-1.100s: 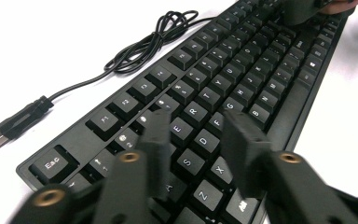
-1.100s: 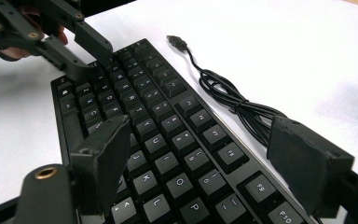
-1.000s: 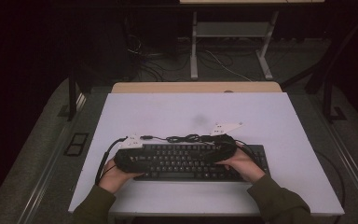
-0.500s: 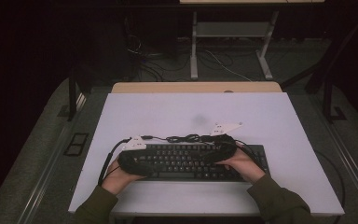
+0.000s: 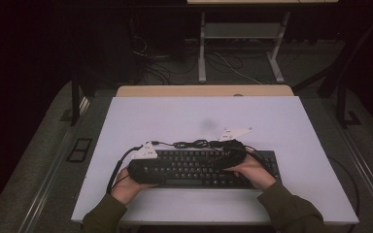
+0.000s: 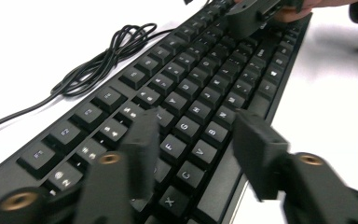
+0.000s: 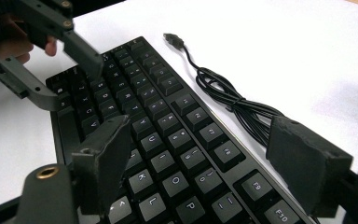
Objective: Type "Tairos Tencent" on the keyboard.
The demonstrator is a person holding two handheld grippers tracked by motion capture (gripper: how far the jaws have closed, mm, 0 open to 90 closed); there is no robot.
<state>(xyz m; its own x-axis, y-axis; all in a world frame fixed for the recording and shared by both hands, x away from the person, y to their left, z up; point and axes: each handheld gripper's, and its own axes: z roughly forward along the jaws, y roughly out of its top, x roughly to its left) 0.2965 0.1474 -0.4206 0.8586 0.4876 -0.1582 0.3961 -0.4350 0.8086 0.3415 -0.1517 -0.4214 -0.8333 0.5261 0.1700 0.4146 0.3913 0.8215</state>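
Straddling the flat black plastic keyboard (image 5: 209, 168) from both ends, I judge this the gripping step before a lift. My left gripper (image 6: 193, 149) hovers just over the letter keys, jaws apart with nothing pinched; they have just been closing. My right gripper (image 7: 205, 154) spans the keyboard's width, one jaw on each long side, spread wide, no pad pressing. The coiled black cable (image 7: 233, 100) lies beyond its far jaw. Next, both jaws must clamp on the edges evenly.

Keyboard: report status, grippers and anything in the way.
Left gripper open, jaws just closing over the keys. Right gripper open, straddling the keyboard. Its bundled cable lies behind, apart. Nothing blocking.
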